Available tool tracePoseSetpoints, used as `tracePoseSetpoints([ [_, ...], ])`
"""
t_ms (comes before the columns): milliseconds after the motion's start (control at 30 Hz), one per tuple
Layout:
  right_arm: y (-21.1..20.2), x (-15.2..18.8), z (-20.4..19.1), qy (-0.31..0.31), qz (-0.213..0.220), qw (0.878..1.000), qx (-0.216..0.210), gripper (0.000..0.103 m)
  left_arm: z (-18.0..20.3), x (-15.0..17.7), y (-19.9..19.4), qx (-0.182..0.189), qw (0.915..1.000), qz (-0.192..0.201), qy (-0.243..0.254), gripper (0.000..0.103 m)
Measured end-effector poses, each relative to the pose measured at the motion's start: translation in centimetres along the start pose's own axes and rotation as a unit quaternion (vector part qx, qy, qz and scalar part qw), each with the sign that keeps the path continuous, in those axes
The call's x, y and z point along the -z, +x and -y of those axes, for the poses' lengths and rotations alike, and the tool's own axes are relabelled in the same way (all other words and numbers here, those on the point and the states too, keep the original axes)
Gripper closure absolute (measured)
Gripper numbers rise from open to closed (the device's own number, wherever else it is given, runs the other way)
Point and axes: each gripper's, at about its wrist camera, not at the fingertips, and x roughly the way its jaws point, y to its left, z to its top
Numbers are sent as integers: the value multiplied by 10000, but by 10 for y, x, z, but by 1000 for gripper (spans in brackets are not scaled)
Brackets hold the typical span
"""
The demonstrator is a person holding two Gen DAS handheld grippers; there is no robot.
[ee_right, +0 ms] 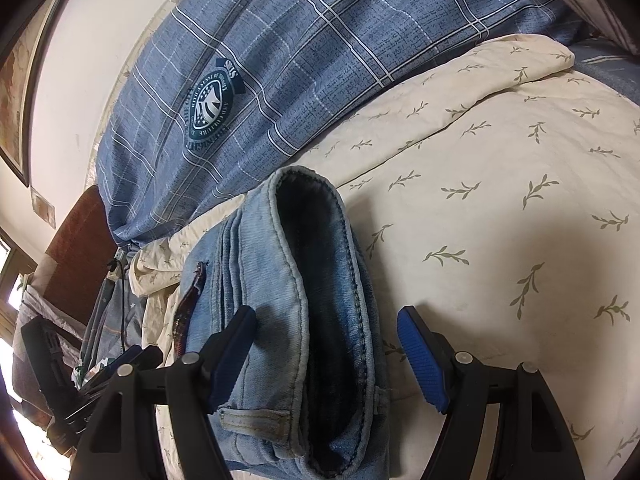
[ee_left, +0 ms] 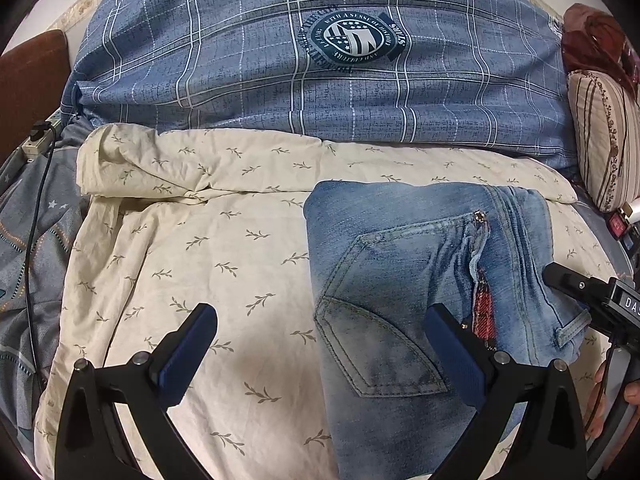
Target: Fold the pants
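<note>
Between right gripper pads, folded jeans.

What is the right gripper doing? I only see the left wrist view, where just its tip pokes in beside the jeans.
Observer: The right gripper is open. The folded jeans lie between its fingers, and one pad stands clear of the denim.
Operator: Is the waistband lying flat there?
Observer: No, the waistband gapes open towards that camera and shows a dark lining.
Operator: Is there anything on the wall?
Observer: Yes, a framed picture hangs at the left edge of the right wrist view.
</note>
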Motion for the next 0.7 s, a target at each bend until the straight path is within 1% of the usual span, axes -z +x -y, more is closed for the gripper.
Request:
tracePoseSetpoints([
  [467,9,-1,-5,-17,-104,9999,13,27,7,-4,12,79,9998,-145,56,0],
  [700,17,-2,-7,-13,-219,9998,30,25,8,-4,20,97,9997,-232,58,0],
])
